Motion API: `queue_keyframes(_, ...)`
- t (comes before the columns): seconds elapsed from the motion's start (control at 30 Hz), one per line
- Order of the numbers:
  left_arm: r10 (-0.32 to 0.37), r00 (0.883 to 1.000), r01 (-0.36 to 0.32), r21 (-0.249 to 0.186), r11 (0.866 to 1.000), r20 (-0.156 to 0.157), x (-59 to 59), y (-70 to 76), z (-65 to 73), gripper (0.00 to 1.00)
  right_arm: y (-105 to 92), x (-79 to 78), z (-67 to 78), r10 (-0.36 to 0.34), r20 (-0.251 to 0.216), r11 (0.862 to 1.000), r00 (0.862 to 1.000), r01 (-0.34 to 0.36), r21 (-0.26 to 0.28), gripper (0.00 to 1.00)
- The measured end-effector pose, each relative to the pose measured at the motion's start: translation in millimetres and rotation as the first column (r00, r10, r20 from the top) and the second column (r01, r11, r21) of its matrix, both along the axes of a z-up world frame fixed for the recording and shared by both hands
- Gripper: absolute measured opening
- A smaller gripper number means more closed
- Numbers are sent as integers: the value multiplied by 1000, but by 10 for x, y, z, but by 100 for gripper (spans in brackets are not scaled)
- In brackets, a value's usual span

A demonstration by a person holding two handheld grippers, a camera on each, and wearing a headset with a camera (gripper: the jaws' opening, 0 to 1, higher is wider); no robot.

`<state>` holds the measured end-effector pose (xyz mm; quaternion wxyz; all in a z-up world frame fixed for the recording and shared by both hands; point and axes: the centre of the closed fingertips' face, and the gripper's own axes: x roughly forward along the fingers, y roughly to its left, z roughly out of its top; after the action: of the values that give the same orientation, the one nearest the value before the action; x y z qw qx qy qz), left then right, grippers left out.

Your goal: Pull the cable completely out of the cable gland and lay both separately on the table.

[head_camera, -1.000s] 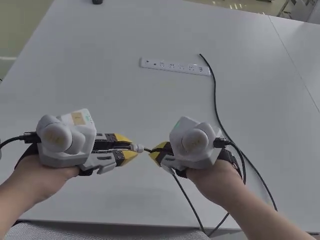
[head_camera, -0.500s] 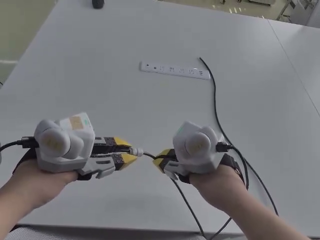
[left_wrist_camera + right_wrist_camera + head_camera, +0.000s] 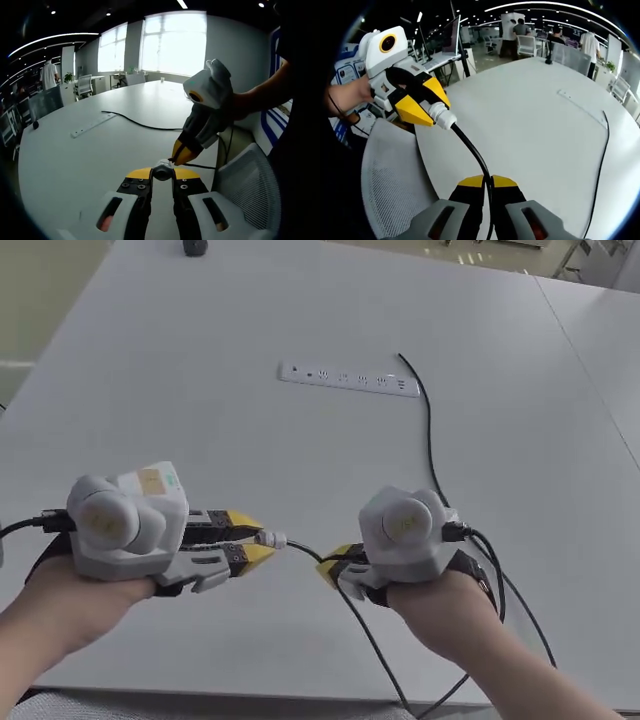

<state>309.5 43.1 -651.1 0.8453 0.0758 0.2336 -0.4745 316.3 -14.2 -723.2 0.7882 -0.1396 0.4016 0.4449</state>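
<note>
A small white cable gland sits between the yellow tips of my left gripper, which is shut on it above the table's near edge. A thin black cable runs out of the gland to my right gripper, which is shut on the cable a short way off. In the right gripper view the gland is at upper left and the cable curves down into my right gripper. In the left gripper view the gland sits in my left gripper.
A white power strip lies mid-table with a black cord running toward the near right edge. A dark object sits at the far edge. Office chairs stand close to the table's near side.
The right gripper has slid to the right and slightly nearer along with the cable, widening the gap to the gland. More black cable now shows between the two grippers. The left gripper stays put.
</note>
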Motion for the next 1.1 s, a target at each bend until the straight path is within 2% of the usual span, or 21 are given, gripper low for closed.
queue_keyframes(0.53, 3, 1000, -3, -3, 1000, -2, -25, -21, -4, 15, -143, -64, -112, -73, -54, 997, 996, 74, 5, 0)
queue_keyframes(0.83, 2, 1000, -2, -3, 1000, -4, -42, -20, -4, 15, -289, -65, -159, -115, -64, 993, 991, 115, 1, 0)
queue_keyframes(1.1, -2, 1000, 2, 0, 1000, -8, -66, -48, -35, 15, -297, -53, -142, -120, -62, 993, 991, 121, 7, 0)
